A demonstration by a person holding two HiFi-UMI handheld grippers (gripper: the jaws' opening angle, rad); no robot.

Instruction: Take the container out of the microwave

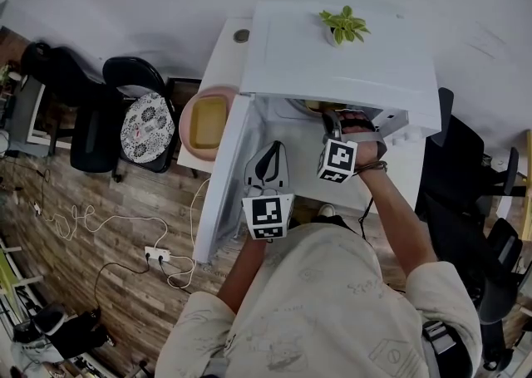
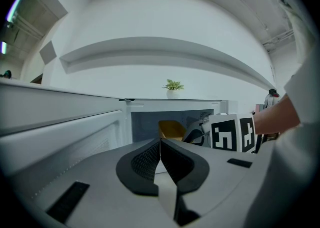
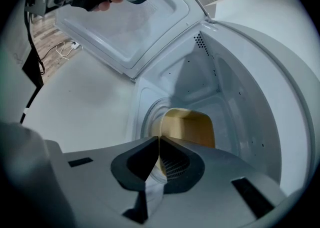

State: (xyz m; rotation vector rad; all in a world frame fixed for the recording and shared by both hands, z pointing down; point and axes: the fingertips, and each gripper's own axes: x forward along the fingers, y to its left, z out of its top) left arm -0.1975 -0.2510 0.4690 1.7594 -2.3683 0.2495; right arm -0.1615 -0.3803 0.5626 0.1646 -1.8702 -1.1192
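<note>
The white microwave (image 1: 332, 61) stands with its door (image 1: 223, 185) swung out to the left. Inside it is a yellow container (image 3: 192, 129), also visible in the left gripper view (image 2: 171, 129). My right gripper (image 3: 158, 142) reaches into the cavity, and its jaws are shut on the container's near wall, which runs down between the pads. In the head view the right gripper (image 1: 332, 123) sits at the cavity's mouth. My left gripper (image 1: 268, 160) hangs in front of the microwave beside the door, shut with nothing in it (image 2: 160, 144).
A small potted plant (image 1: 342, 26) stands on the microwave's top. A pink bowl holding a yellow dish (image 1: 208, 123) sits left of the door. A black chair (image 1: 145, 127) and a power strip with cables (image 1: 158, 253) are on the wooden floor at the left.
</note>
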